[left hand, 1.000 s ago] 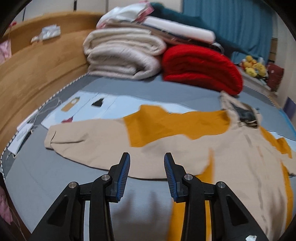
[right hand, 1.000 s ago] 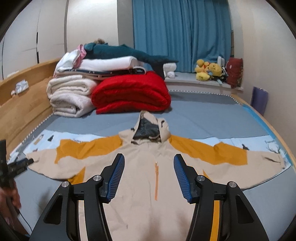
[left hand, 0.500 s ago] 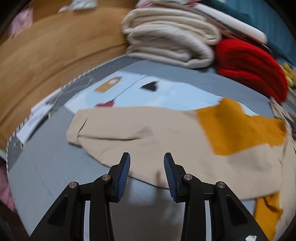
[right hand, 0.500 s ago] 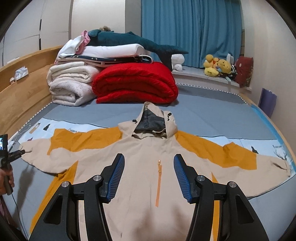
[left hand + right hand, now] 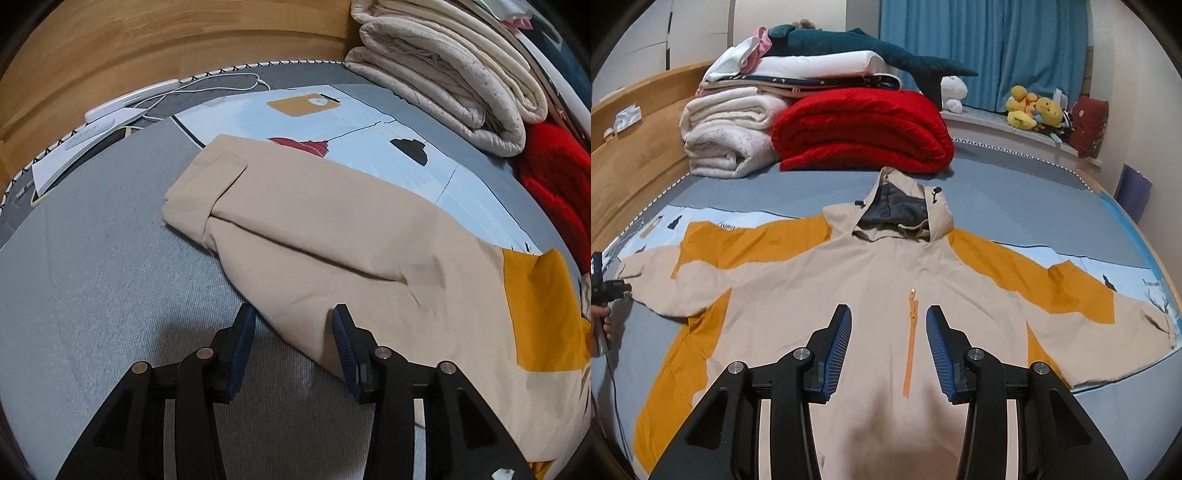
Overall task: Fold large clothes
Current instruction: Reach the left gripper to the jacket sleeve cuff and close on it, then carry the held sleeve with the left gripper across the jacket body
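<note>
No fold made yet: the jacket lies spread flat on the bed. The left gripper, jaws opening and empty, seemingly straddles the sleeve edge at nine o'clock; the right gripper, jaws closing on nothing, hovers over the zipper.

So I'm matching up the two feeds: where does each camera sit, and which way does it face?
Left wrist: on the left claw, angled down at the jacket's beige sleeve; both fingers show.
Right wrist: on the right claw, over the jacket front, facing the red blanket; fingers, the left claw and a hand show.
Shared: sleeve, blankets.
</note>
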Available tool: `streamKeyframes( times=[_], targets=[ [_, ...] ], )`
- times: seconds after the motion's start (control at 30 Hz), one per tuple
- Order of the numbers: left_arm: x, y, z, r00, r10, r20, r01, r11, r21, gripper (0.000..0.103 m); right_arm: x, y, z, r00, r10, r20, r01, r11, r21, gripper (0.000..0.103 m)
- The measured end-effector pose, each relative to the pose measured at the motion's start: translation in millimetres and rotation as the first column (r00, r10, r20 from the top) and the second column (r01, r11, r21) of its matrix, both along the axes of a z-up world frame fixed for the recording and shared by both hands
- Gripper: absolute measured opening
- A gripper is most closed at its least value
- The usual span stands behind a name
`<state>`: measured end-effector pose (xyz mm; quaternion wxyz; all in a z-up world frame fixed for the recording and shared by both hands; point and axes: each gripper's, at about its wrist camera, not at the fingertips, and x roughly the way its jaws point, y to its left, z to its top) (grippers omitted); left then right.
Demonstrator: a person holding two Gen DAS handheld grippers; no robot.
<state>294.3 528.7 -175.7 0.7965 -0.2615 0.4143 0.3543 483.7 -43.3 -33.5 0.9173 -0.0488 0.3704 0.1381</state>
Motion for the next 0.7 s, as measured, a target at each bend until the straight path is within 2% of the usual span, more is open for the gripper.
streamKeyframes(
  times=[0.03, 0.07, 0.17, 0.23, 0.27, 0.3, 0.37, 0.43, 0.5, 0.53, 0.63, 0.7],
  targets=[
    [2.4, -1.5, 1.7, 1.0, -0.01, 0.008, 0.01, 1.0, -0.001, 0.03, 1.2, 0.1, -2.1, 1.0, 0.0, -0.007, 0.0, 1.0, -0.002, 0.044],
    [5.1, -2.4, 3.1, 1.0, -0.018, 0.013, 0.018, 1.0, -0.005, 0.012, 1.4, 0.4, -3.1, 1.0, -0.001, -0.012, 0.001, 1.0, -0.002, 0.044],
    [8.9, -9.1, 23.4, 0.999, 0.0, 0.039, -0.002, 0.999, 0.034, 0.003, 5.9, -0.8, -7.0, 0.999, -0.009, -0.043, 0.01, 1.0, 0.012, 0.044],
    [12.9, -16.4, 44.2, 0.997, 0.002, 0.073, -0.006, 0.999, 0.054, 0.001, 7.1, -2.8, -6.8, 0.999, -0.015, -0.047, 0.016, 1.0, 0.017, 0.039],
    [16.6, -24.9, 61.6, 0.995, -0.008, 0.099, 0.001, 0.997, 0.072, 0.0, 6.3, -3.2, -5.8, 0.999, -0.016, -0.045, 0.017, 1.0, 0.019, 0.028],
    [19.4, -33.6, 76.9, 0.992, -0.021, 0.122, 0.01, 0.996, 0.088, 0.0, 6.2, -4.1, -4.6, 0.999, -0.015, -0.048, 0.016, 1.0, 0.021, 0.024],
    [25.0, -62.9, 116.3, 0.98, -0.073, 0.184, 0.049, 0.99, 0.128, 0.0, 5.4, -8.2, -0.1, 0.998, -0.015, -0.062, 0.017, 0.999, 0.042, 0.021],
    [26.8, -102.7, 154.6, 0.959, -0.148, 0.24, 0.109, 0.979, 0.171, 0.0, 4.2, -14.1, 4.9, 0.997, -0.026, -0.077, 0.03, 0.998, 0.063, 0.021],
    [27.2, -135.3, 179.7, 0.942, -0.207, 0.266, 0.155, 0.967, 0.204, 0.0, 1.0, -20.3, 10.2, 0.995, -0.037, -0.092, 0.044, 0.996, 0.078, 0.021],
    [24.8, -161.9, 196.8, 0.925, -0.247, 0.288, 0.187, 0.958, 0.219, 0.0, -1.1, -22.3, 12.2, 0.995, -0.038, -0.097, 0.046, 0.995, 0.086, 0.021],
    [26.1, -221.7, 218.9, 0.889, -0.325, 0.324, 0.27, 0.941, 0.202, 0.0, -9.9, -29.8, 19.3, 0.992, -0.042, -0.121, 0.056, 0.992, 0.109, 0.023],
    [30.1, -270.7, 225.4, 0.851, -0.402, 0.337, 0.352, 0.914, 0.2, 0.0, -16.1, -29.3, 18.7, 0.986, -0.006, -0.169, 0.027, 0.992, 0.125, 0.027]
  ],
)
